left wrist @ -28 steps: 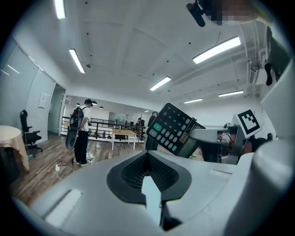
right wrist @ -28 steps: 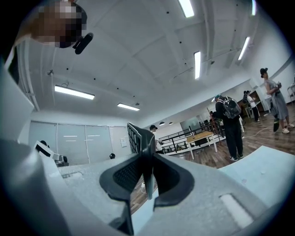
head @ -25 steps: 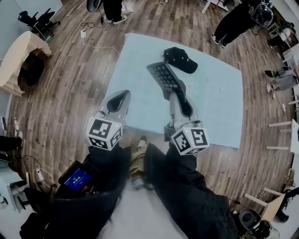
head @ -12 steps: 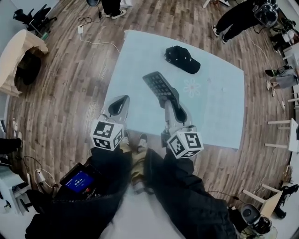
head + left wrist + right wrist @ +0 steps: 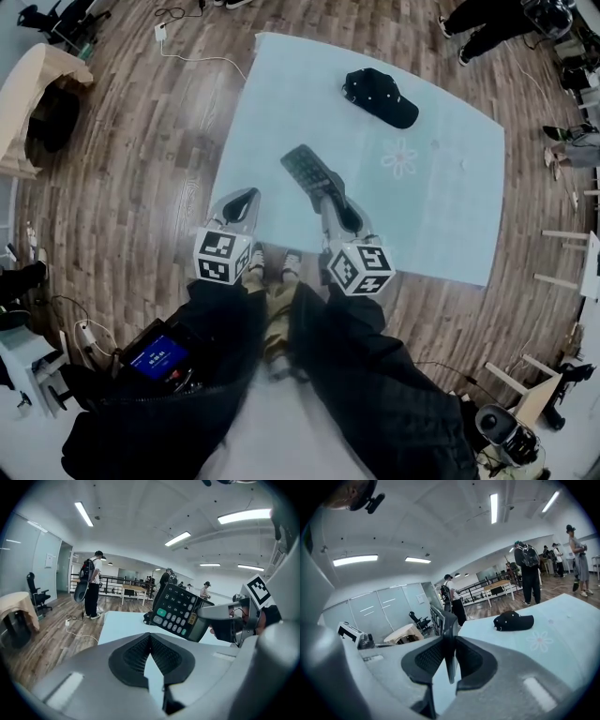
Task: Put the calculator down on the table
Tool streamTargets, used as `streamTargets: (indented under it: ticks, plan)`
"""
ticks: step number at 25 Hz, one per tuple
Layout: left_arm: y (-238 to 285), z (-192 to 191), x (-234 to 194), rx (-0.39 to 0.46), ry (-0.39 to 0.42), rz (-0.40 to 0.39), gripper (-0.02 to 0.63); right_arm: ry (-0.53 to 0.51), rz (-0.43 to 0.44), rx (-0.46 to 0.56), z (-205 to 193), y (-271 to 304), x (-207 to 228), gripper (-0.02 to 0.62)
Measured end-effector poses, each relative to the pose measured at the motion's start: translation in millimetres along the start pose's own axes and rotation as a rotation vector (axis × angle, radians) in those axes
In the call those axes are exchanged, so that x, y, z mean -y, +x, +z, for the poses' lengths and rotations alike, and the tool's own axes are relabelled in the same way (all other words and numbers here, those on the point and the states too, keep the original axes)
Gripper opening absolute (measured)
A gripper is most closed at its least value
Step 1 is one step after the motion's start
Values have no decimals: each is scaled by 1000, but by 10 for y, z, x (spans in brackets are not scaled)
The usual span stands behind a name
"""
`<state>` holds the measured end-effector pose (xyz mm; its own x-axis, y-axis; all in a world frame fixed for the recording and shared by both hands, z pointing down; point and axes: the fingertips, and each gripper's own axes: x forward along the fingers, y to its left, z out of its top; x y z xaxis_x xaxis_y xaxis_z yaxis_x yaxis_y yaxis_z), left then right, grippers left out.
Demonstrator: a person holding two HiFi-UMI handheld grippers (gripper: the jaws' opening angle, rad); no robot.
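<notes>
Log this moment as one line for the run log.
right tongs: shut on calculator | calculator: held above table, not down | left tongs: shut, empty

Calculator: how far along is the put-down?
Done: calculator is over the table. In hand: right claw grips its near end, tilted, apparently clear of the surface. To do: lower it flat, open the claw. Left claw is shut, empty.

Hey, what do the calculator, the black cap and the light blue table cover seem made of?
Calculator: likely hard plastic, matte dark casing with moulded keys.
Cap: black fabric, soft slumped crown, stiff brim.
Table cover: matte pale blue sheet with a printed flower; cloth or vinyl, can't tell.
</notes>
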<state>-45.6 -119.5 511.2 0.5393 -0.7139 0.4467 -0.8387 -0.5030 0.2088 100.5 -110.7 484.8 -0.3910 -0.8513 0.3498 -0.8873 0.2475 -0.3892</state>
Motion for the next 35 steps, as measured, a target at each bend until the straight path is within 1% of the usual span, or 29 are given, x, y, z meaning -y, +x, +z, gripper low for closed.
streamTargets:
  ticks: [6,10,14,17,19,21,25,30,35]
  plan:
    - [212,-464,-185,-125,-52,-8,3,51,-6,-156,-583,358,124,67]
    - [302,-765,-224,-221,-62,-23,3,79,-2,-271,-1021,516,177,69]
    - [324,-1024,-149,-278,-64,-45,3,102,12,-357,-1417,537,209,69]
    - [335,-1261,-138,-333,-47,-52,3,142,28,-438,-1734,595,231,69]
    - [337,-1382,-150,-363,-55,-60,3,166,28,-493,-1921,653,250,69]
    - [323,-1469,-154,-381,-68,-67,3,170,27,-542,-2073,685,260,69]
    - [333,-1521,-160,-395,-76,-76,3,161,36,-596,-2207,728,290,71]
    - [426,-1516,-237,-406,-82,-79,3,185,4,-634,-2306,840,464,71]
    - [535,-1500,-364,-417,-95,-73,3,206,-21,-660,-2324,1036,654,78]
